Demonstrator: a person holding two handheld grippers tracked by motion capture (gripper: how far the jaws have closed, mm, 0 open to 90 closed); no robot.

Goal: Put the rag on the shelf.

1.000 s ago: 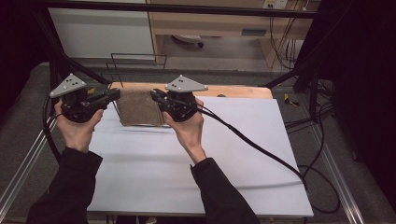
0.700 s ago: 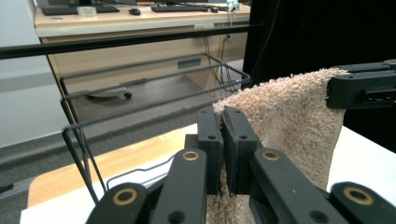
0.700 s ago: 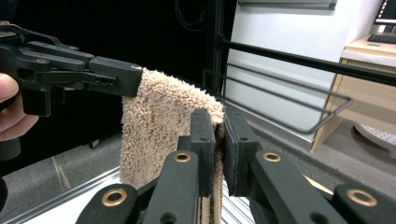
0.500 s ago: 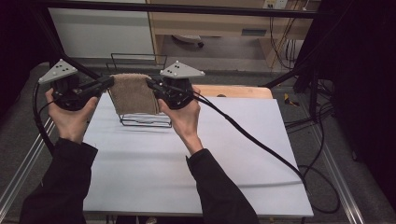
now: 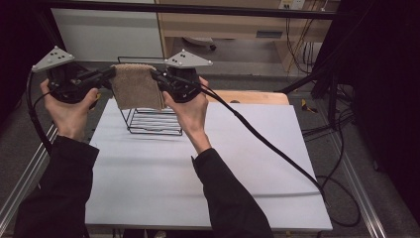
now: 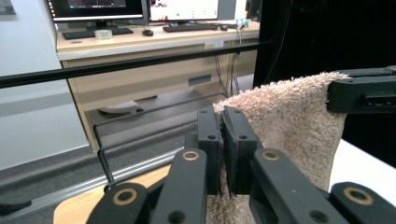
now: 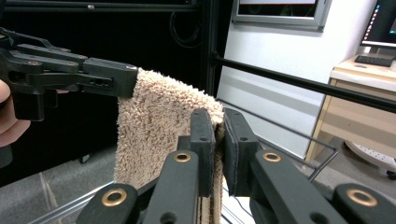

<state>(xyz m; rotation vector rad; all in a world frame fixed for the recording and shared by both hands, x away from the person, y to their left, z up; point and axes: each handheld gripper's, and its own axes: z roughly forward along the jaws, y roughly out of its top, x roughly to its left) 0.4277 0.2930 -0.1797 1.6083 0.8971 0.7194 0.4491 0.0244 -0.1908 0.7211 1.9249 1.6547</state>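
Both hands rose from the white table point(image 5: 208, 163), and the left gripper point(image 5: 110, 74) and right gripper point(image 5: 154, 76) carried the beige towel point(image 5: 136, 88) up with them. The towel, which had lain by the far edge, came to hang above the black wire rack point(image 5: 151, 120), now uncovered.

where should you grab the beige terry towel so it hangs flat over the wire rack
By its two top corners, one from each side, as now: the left gripper and right gripper are shut on the upper edge of the beige terry towel. Stretched between them, the limp cloth hangs as a flat sheet above the black wire rack, ready to drape over a bar.
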